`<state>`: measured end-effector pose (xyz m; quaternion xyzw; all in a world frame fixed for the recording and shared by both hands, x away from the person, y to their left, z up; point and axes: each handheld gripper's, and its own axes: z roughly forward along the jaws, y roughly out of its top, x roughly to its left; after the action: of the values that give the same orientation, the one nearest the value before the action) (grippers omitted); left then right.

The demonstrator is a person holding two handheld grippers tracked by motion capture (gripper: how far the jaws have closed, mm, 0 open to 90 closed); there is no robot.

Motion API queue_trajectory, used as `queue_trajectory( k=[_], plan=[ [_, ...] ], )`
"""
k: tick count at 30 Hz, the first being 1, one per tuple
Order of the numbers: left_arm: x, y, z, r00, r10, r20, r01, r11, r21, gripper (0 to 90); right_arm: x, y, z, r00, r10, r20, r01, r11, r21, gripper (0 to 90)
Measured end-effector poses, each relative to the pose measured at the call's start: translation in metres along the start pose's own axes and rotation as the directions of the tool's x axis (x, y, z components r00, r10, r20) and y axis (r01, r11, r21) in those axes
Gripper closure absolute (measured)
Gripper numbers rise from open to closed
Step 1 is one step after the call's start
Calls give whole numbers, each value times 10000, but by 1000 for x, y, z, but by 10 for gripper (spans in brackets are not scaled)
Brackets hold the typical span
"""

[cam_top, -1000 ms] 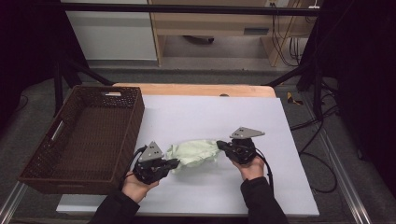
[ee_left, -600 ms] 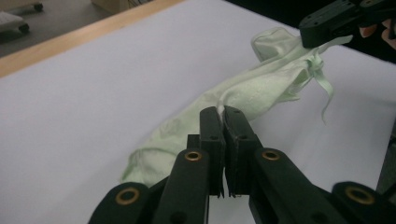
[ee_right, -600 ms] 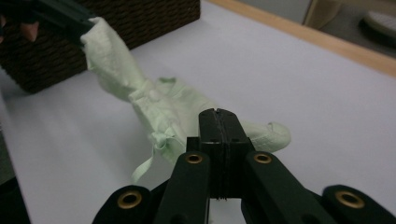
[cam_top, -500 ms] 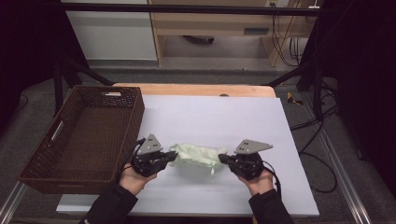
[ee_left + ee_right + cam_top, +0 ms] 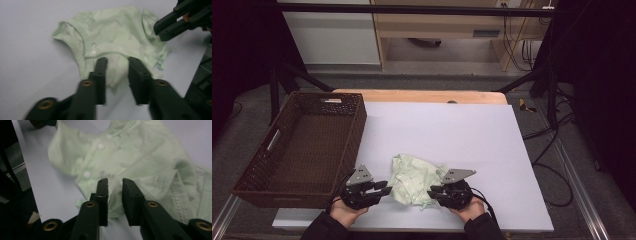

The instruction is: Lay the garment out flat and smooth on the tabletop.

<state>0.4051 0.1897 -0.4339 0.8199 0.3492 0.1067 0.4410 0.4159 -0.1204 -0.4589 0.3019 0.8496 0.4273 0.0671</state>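
High view sets the crumpled pale-green garment [image 5: 414, 179] on the desk [image 5: 452, 135], between left gripper [image 5: 379, 189] and right gripper [image 5: 432, 193] — soft, light, best pinched at a hem. Gripper views add snaps and stitching; both pairs of jaws gape slightly, holding nothing.

Nothing here can be read. The pale green baby garment [image 5: 414, 179] carries only a faint printed pattern and plain white snap buttons, with no wording that comes through. The wicker basket [image 5: 259, 172] has a small pale tag on its far rim, but it is too small and blurred to make out any letters. The grey plates on the two grippers are blank, and so is the white table sheet [image 5: 452, 130].
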Motion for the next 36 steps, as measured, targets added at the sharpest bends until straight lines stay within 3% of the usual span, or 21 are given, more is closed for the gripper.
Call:
queue_trajectory(
  k=[3, 6, 8, 11, 13, 14, 16, 23, 26, 29, 36],
  plan=[
    [3, -3, 3, 9982, -403, -441, 398, 9991, -128, 377, -6, 4, -13, 9988, 95, 476, -60, 9972, -749, 577],
    [4, -7, 10, 9960, -683, -576, 697, 9973, 212, 288, -19, 8, -24, 9924, 289, 1196, -137, 9919, -1264, 492],
    [4, -11, 16, 9952, -820, -528, 844, 9954, 447, 264, -30, 9, -27, 9864, 497, 1564, -282, 9901, -1372, 476],
    [4, -15, 21, 9948, -919, -442, 949, 9929, 715, 243, -50, 9, -23, 9688, 772, 2356, -550, 9935, -994, 470],
    [5, -17, 24, 9931, -1129, -309, 1151, 9898, 835, 295, -62, 7, -17, 9609, 1012, 2577, -851, 9937, -732, 481],
    [5, -18, 24, 9925, -1192, -255, 1210, 9890, 856, 363, -66, 7, -13, 9574, 1107, 2666, -959, 9931, -681, 485],
    [5, -20, 26, 9918, -1269, -147, 1277, 9873, 945, 447, -71, 6, -7, 9565, 1153, 2680, -1046, 9931, -538, 494],
    [4, -22, 30, 9888, -1488, 100, 1466, 9823, 1168, 746, -73, 7, 19, 9664, 825, 2435, -879, 9961, 113, 593],
    [4, -23, 31, 9892, -1456, 153, 1425, 9814, 1283, 833, -72, 7, 22, 9732, 800, 2155, -899, 9953, 363, 748],
    [4, -22, 30, 9897, -1418, 188, 1384, 9825, 1248, 871, -72, 8, 17, 9731, 818, 2153, -946, 9942, 501, 851],
    [9, -19, 23, 9911, -1325, -81, 1327, 9869, 913, 877, -66, 10, -25, 9697, 1112, 2176, -1073, 9938, -293, 875]
  ],
)
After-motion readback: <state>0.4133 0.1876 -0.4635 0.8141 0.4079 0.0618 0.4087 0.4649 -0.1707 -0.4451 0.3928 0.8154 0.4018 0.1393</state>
